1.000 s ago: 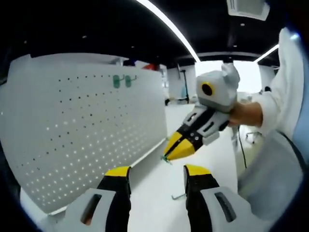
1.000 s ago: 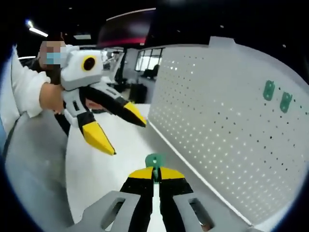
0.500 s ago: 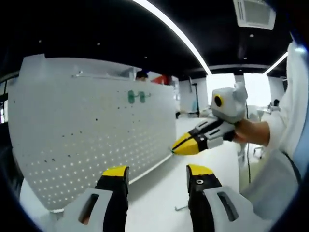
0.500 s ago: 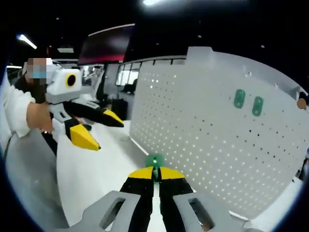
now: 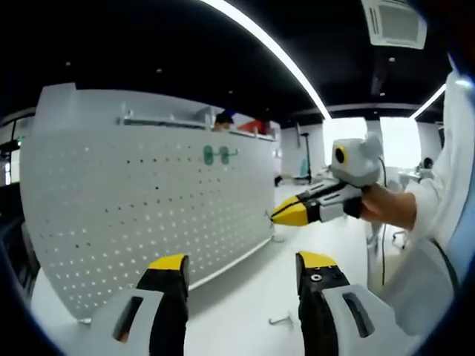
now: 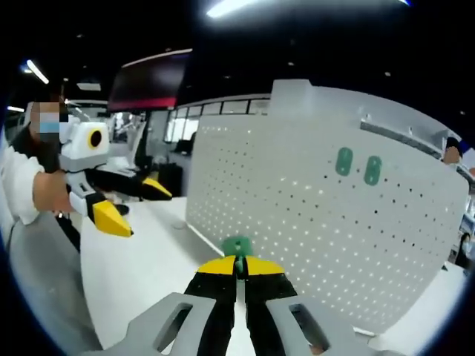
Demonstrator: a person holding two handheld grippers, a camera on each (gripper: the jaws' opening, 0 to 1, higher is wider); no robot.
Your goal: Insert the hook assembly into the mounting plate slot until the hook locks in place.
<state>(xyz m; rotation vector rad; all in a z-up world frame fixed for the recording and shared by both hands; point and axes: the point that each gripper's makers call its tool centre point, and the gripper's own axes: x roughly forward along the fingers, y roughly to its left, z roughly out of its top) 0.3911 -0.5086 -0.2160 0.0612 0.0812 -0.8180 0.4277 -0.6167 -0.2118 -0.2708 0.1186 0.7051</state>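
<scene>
The pegboard is white, dotted all over with an even grid of small holes (dark in the upper rows, bright in the lower ones). Two green hooks sit high on it. The table is white too. Both grippers have yellow tips on black jaws, with pale grey bodies: the left gripper and the right gripper. The right one pinches a green hook piece. The person's sleeve is white.

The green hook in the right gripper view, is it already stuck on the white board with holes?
No, the green hook is pinched between the right gripper fingers, apart from the pegboard.
</scene>
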